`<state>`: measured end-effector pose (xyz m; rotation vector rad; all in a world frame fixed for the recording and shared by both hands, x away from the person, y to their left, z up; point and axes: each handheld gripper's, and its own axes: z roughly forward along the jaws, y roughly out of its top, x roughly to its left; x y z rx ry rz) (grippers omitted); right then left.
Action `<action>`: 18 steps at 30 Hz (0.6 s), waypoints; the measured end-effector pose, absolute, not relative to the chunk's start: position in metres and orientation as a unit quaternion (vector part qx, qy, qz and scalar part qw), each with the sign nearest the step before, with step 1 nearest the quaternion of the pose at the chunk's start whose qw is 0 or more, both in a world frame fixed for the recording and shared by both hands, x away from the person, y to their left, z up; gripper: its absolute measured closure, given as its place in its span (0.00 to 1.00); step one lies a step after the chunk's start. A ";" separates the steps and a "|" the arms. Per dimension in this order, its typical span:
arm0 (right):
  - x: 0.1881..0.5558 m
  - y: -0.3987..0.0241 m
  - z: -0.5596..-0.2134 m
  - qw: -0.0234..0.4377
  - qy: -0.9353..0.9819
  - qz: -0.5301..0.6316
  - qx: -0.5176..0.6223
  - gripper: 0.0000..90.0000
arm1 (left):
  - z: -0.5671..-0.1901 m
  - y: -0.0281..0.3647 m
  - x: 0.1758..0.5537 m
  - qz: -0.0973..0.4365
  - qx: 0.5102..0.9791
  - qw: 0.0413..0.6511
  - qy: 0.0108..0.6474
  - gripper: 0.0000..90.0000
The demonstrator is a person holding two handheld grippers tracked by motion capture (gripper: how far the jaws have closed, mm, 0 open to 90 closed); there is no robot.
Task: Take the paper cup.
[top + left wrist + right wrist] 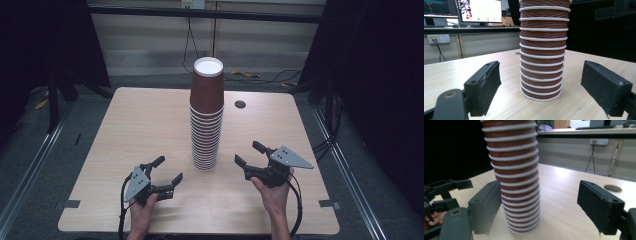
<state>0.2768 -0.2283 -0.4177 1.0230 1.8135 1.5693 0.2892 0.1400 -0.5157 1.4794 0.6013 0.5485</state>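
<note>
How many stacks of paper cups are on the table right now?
1. A single tall stack of brown paper cups stands upside down at the middle of the table, between the open left gripper and the open right gripper. Neither touches it.

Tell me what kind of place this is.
Probably a lab or office workspace set up for recording. A wooden table holds just a stack of brown paper cups, computer monitors sit on a desk behind, and wall sockets and cables are visible.

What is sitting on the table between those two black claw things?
The tall stack of brown paper cups stands between the left gripper and the right gripper, touching neither. Bare table lies on each side of it. The high view shows this best.
</note>
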 end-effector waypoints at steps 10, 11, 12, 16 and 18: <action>0.294 -0.219 -0.386 0.246 0.683 0.594 0.348 0.22 | -0.516 0.140 0.289 0.241 0.655 0.666 0.263 0.17; 0.296 -0.218 -0.383 0.241 0.682 0.597 0.346 0.22 | -0.516 0.140 0.289 0.241 0.655 0.666 0.263 0.17; 0.298 -0.218 -0.379 0.236 0.684 0.600 0.341 0.22 | -0.516 0.140 0.289 0.241 0.655 0.666 0.263 0.17; 0.302 -0.217 -0.367 0.231 0.685 0.606 0.332 0.21 | -0.516 0.140 0.289 0.241 0.655 0.666 0.263 0.17; 0.303 -0.217 -0.360 0.236 0.684 0.606 0.329 0.21 | -0.516 0.140 0.289 0.241 0.655 0.666 0.263 0.17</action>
